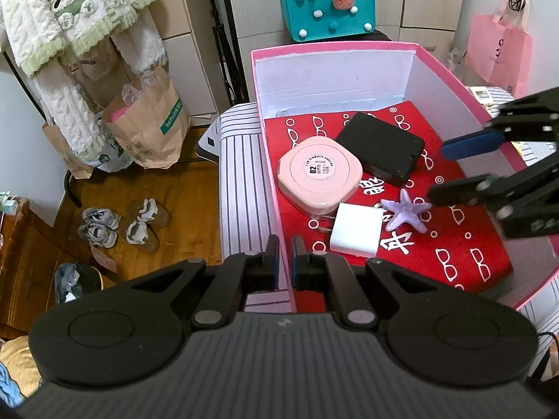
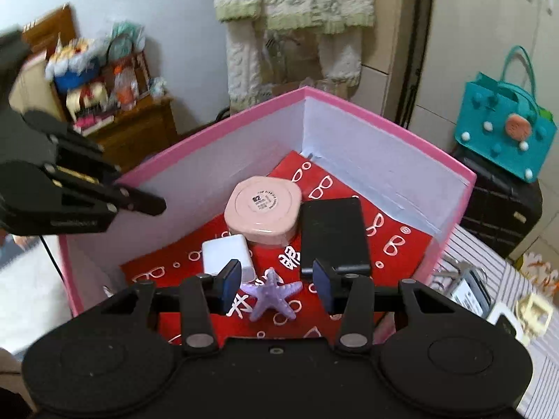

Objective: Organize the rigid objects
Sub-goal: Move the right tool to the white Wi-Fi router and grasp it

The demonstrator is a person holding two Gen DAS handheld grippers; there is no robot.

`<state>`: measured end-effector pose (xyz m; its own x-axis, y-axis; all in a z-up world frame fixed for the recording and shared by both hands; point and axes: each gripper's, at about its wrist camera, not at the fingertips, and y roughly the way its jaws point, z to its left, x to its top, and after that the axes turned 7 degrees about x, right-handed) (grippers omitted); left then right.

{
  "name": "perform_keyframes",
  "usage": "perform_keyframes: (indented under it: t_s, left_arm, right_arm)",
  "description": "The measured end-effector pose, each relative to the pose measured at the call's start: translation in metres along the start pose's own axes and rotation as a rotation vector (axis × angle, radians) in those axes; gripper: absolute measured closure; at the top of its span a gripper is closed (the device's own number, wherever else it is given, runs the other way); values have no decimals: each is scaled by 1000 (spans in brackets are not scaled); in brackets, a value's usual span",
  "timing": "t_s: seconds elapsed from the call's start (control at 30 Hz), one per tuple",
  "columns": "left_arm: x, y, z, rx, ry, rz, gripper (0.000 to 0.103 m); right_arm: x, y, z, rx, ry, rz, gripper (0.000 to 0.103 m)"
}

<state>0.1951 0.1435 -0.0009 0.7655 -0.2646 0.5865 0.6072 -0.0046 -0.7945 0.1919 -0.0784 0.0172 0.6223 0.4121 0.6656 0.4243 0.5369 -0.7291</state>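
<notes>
A pink box [image 1: 265, 160] with a red patterned liner [image 1: 464, 251] holds a pink rounded case [image 1: 319, 173], a black flat case [image 1: 382, 146], a white charger [image 1: 354, 230] and a purple starfish [image 1: 407, 214]. They also show in the right wrist view: pink case [image 2: 262, 207], black case [image 2: 333, 232], charger [image 2: 225, 253], starfish [image 2: 270, 295]. My left gripper [image 1: 284, 256] is shut on the box's near wall. My right gripper [image 2: 276, 288] is open and empty, just above the starfish; it also shows in the left wrist view [image 1: 443, 171].
The box sits on a striped bed cover [image 1: 241, 188]. A teal bag [image 1: 326, 3] stands on a black suitcase [image 2: 503, 206] behind. Paper bags [image 1: 146, 129] and shoes [image 1: 122, 223] lie on the wood floor. Small items [image 2: 471, 291] lie right of the box.
</notes>
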Motion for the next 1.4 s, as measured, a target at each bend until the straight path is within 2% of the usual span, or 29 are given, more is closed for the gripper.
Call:
perform_keyframes:
  t_s: [0.2, 0.3, 0.37, 0.53, 0.7, 0.9, 1.07, 1.17, 1.4]
  left_arm:
    - [-1, -1, 1, -7, -20, 0, 97]
    - [-2, -1, 2, -10, -29, 0, 96]
    - [-2, -1, 3, -12, -34, -1, 96]
    - [-3, -1, 4, -14, -56, 1, 96]
    - [-2, -2, 3, -7, -65, 5, 96]
    - [0, -2, 1, 6, -68, 16, 96]
    - [1, -1, -1, 18, -65, 20, 96]
    - [0, -4, -2, 22, -54, 12, 96]
    - [-1, -7, 0, 13, -68, 0, 96]
  right_arm:
    - [-17, -55, -25, -18, 114, -125, 50]
    - [-30, -82, -38, -79, 146, -174, 49]
    - [-39, -96, -50, -94, 184, -191, 49]
    - [-65, -110, -79, -198, 226, -203, 48]
    - [-90, -101, -111, -222, 288, -186, 44]
    - [-104, -77, -147, -204, 366, -180, 41]
    - [-105, -59, -166, -194, 355, -186, 39]
    - [-105, -50, -169, -219, 322, -200, 38]
    - [-108, -28, -171, -217, 298, -165, 37]
